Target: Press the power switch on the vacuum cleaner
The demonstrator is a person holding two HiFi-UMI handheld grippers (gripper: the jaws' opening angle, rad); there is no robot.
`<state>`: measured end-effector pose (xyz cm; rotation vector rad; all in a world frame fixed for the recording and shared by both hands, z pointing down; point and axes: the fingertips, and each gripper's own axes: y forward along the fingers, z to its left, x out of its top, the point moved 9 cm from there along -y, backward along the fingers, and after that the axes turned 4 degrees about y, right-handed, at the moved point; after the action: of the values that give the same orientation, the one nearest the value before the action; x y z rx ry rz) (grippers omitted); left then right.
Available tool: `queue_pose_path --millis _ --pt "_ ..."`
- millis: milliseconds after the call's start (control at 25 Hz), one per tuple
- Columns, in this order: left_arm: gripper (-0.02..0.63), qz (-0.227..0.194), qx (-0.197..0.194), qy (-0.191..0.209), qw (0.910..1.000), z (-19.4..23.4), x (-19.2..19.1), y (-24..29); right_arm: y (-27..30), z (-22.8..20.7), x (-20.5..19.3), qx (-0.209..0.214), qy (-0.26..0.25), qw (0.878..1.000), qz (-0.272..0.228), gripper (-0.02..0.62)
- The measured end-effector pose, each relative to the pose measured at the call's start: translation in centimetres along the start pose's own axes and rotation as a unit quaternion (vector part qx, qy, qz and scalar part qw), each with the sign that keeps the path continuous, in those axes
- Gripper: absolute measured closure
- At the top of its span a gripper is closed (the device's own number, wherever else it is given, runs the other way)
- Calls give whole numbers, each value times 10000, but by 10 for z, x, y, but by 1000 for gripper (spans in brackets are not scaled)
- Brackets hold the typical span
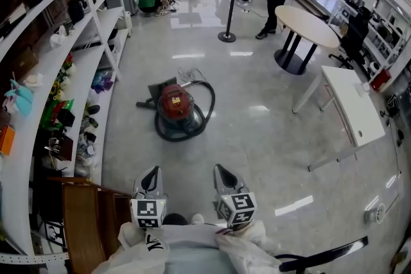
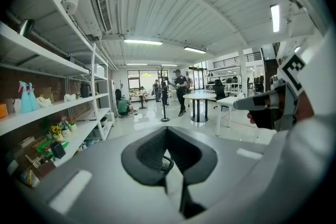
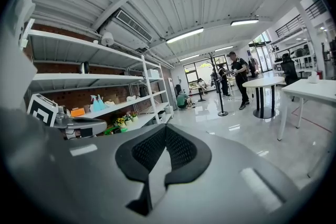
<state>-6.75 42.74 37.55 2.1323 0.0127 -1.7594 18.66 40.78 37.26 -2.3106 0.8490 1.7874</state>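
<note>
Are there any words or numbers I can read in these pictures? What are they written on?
No words or numbers can be read here.
Vacuum cleaner: any label is too small to read.
Marker cube on the left gripper, and the one on the right gripper: black-and-white square patterns, not letters.
White sleeve: a dark mark, too blurred to read.
Shelf boxes and bottles: too small to read.

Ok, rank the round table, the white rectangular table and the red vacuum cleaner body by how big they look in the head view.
Largest: the white rectangular table.
Next: the round table, not far behind. It stands farther off, so its true size is unsure.
Smallest: the red vacuum cleaner body, clearly.
</note>
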Motion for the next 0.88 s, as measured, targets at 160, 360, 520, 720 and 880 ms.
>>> queue_pose_path --millis 160,360,520,720,880 --pt "606 31 20 32 10000 -5 0 -3 -3 -4 -1 25 32 10000 -25 594" --pt "606 -28 79 126 9999 -4 1 -2 -3 -5 0 50 68 9999 -82 594" --pt "606 13 62 108 9999 -6 -1 0 -4 -8 -2 38 84 9999 -76 594" --pt "606 19 -28 41 10000 -6 -2 9 -1 -9 -2 -33 52 10000 -41 594" --pt "606 -9 -76 19 10000 -4 0 17 3 -13 0 -114 30 9999 -20 594"
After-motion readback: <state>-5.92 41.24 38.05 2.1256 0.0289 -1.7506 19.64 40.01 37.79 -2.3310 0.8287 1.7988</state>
